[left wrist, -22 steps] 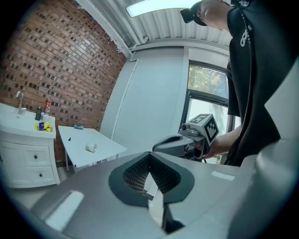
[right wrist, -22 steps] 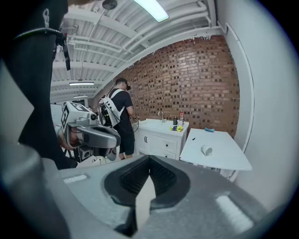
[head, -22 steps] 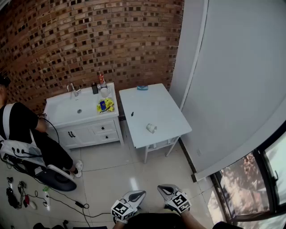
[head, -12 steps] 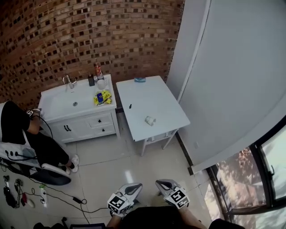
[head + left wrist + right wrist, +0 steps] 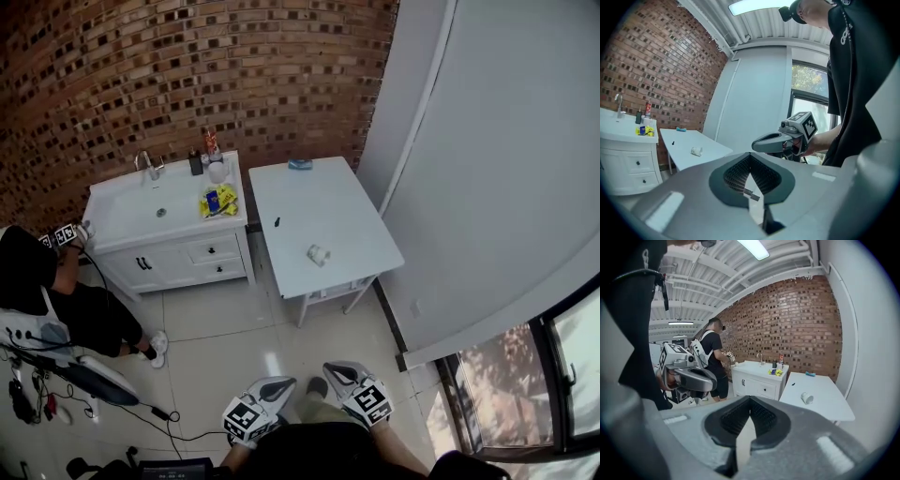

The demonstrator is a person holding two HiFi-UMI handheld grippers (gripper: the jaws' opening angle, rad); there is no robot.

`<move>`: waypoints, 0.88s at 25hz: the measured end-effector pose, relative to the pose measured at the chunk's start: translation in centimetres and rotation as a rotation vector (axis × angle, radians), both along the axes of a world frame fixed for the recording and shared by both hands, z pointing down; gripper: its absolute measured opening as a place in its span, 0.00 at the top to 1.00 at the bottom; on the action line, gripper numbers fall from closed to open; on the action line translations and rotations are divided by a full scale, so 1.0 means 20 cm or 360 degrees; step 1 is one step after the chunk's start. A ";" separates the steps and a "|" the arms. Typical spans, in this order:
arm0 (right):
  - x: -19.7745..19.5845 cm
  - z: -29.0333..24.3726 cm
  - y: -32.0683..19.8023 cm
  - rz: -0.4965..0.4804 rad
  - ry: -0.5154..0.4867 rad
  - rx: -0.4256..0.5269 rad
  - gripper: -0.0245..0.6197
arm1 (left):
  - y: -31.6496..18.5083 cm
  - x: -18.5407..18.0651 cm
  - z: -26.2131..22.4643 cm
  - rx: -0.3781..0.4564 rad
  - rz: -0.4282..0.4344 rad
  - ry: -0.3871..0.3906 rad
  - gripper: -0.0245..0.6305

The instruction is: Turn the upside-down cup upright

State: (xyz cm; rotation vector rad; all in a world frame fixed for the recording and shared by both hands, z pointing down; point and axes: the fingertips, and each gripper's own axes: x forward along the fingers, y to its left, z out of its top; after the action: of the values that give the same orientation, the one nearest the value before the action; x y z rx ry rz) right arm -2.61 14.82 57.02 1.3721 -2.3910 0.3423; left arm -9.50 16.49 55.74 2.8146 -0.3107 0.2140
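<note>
- Two grippers hang low over the floor tiles, well short of the white table [image 5: 349, 220]. The left gripper [image 5: 284, 382] and the right gripper [image 5: 335, 370] are side by side, tips pointing toward the table.
- Both have their jaws pressed together, with nothing between them.
- One small white cup [image 5: 318, 253] sits on the table toward its near edge, seemingly tipped on its side. It is well apart from both grippers.
- Farther back on the table lies a small dark object [image 5: 277, 222], and a blue item [image 5: 300, 164] rests at the table's far edge.
- Just left of the table stands a white sink cabinet [image 5: 141, 217], and a brick wall [image 5: 234, 75] rises behind the table.
</note>
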 end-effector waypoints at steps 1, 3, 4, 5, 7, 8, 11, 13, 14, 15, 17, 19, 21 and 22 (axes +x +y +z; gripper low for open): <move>0.02 -0.01 -0.04 -0.0010 -0.0007 0.0014 0.97 | -0.03 0.02 -0.01 0.0006 -0.0012 -0.0003 0.94; 0.06 -0.03 -0.12 -0.0022 -0.0024 0.0038 0.97 | -0.09 0.06 -0.02 0.0024 -0.0031 -0.0011 0.94; 0.09 -0.04 -0.16 -0.0024 -0.0036 0.0045 0.97 | -0.12 0.09 -0.03 0.0028 -0.0034 -0.0018 0.94; 0.12 -0.05 -0.19 -0.0026 -0.0050 0.0050 0.97 | -0.14 0.13 -0.03 0.0030 -0.0034 -0.0025 0.94; 0.19 -0.06 -0.26 -0.0027 -0.0082 0.0057 0.97 | -0.20 0.20 -0.05 0.0042 -0.0035 -0.0035 0.94; 0.23 -0.06 -0.28 -0.0027 -0.0095 0.0058 0.97 | -0.22 0.24 -0.06 0.0047 -0.0034 -0.0036 0.94; 0.34 -0.06 -0.34 -0.0023 -0.0119 0.0054 0.97 | -0.28 0.34 -0.07 0.0043 -0.0022 -0.0044 0.94; 0.42 -0.05 -0.38 -0.0014 -0.0133 0.0053 0.97 | -0.31 0.41 -0.07 0.0039 -0.0015 -0.0058 0.94; 0.46 -0.05 -0.39 -0.0009 -0.0139 0.0052 0.97 | -0.32 0.44 -0.07 0.0037 -0.0014 -0.0064 0.94; 0.50 -0.05 -0.40 -0.0004 -0.0146 0.0051 0.97 | -0.33 0.47 -0.07 0.0036 -0.0014 -0.0069 0.94; 0.57 -0.04 -0.42 0.0005 -0.0157 0.0047 0.97 | -0.34 0.53 -0.07 0.0031 -0.0013 -0.0072 0.94; 0.63 -0.03 -0.43 0.0014 -0.0164 0.0040 0.97 | -0.35 0.58 -0.07 0.0021 -0.0010 -0.0078 0.94; 0.69 -0.01 -0.43 0.0031 -0.0177 0.0033 0.97 | -0.34 0.61 -0.06 0.0008 -0.0002 -0.0081 0.94; 0.71 0.00 -0.43 0.0042 -0.0185 0.0031 0.97 | -0.34 0.63 -0.06 0.0004 0.0005 -0.0083 0.94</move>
State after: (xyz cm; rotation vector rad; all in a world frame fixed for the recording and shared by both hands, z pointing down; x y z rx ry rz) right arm 11.67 6.18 56.94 1.4298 -2.4776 0.4176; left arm 3.10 9.74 54.60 2.8156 -0.3187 0.2880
